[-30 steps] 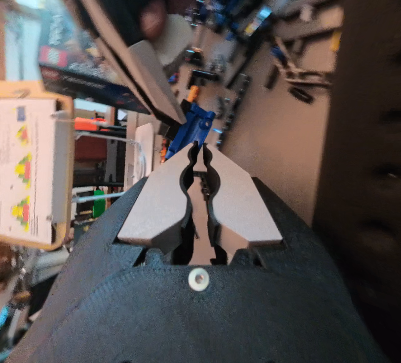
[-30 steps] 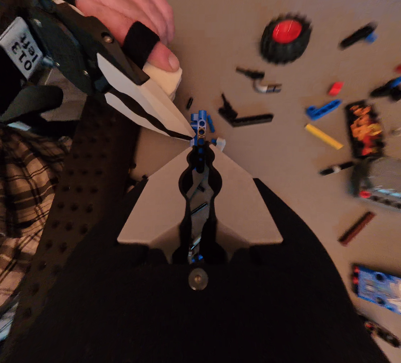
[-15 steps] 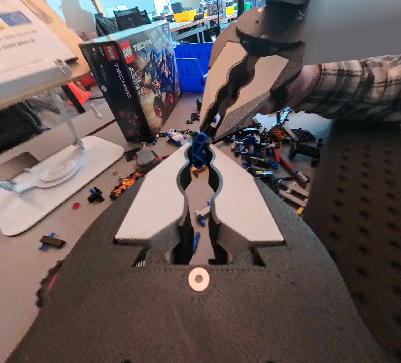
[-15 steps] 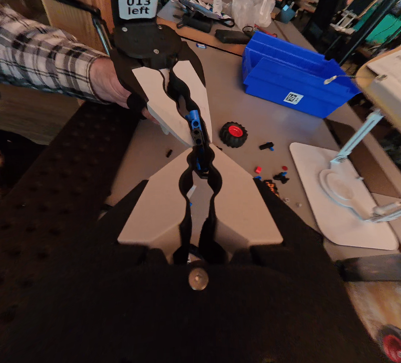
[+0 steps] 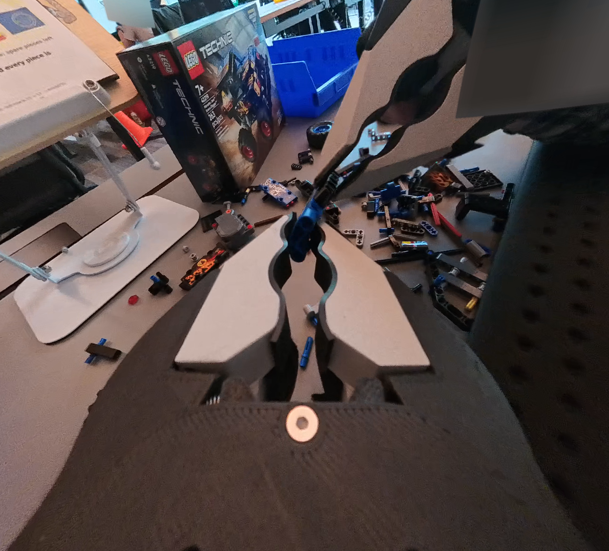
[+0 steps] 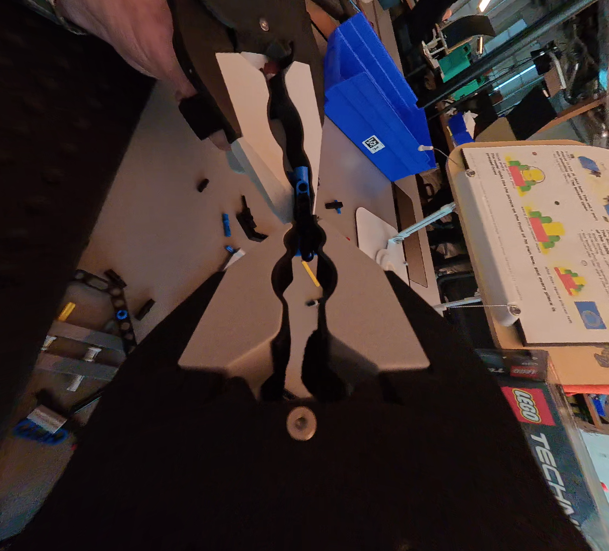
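Left hand-held gripper (image 5: 304,222): narrowed onto a blue connector (image 5: 304,233), which is pinched at the fingertips and sticks out up and forward, off the surface (image 5: 49,387).
Right hand-held gripper (image 6: 303,230): closed down on a black beam (image 6: 303,210), gripped at the very tips. In the left wrist view it comes in from the upper right, slanting down.
Meeting point: the two hand-held grippers face each other tip to tip. The black beam and the blue connector lie in one line and touch end to end in the gap between them. Whether one is pushed fully into the other cannot be told.
Person's hand (image 6: 115,8): wrapped round the body of the left hand-held gripper, with a plaid sleeve at the wrist.
Under the grip: a small blue pin (image 5: 306,350) and a pale stub lie loose on the surface below the left fingers. A yellow axle (image 6: 311,273) lies below the right ones.
Loose parts (image 5: 412,222): a scatter of black, blue, grey and red building pieces just beyond the meeting point, beside a dark perforated mat (image 5: 543,304).
Set box (image 5: 211,100): stands upright behind the pieces, with a blue bin (image 5: 313,80) just beside it and a small black tyre (image 5: 318,133) in front of the bin.
Stand: a white base plate (image 5: 99,258) to the left carries thin rods that hold a tilted instruction sheet (image 6: 543,238).
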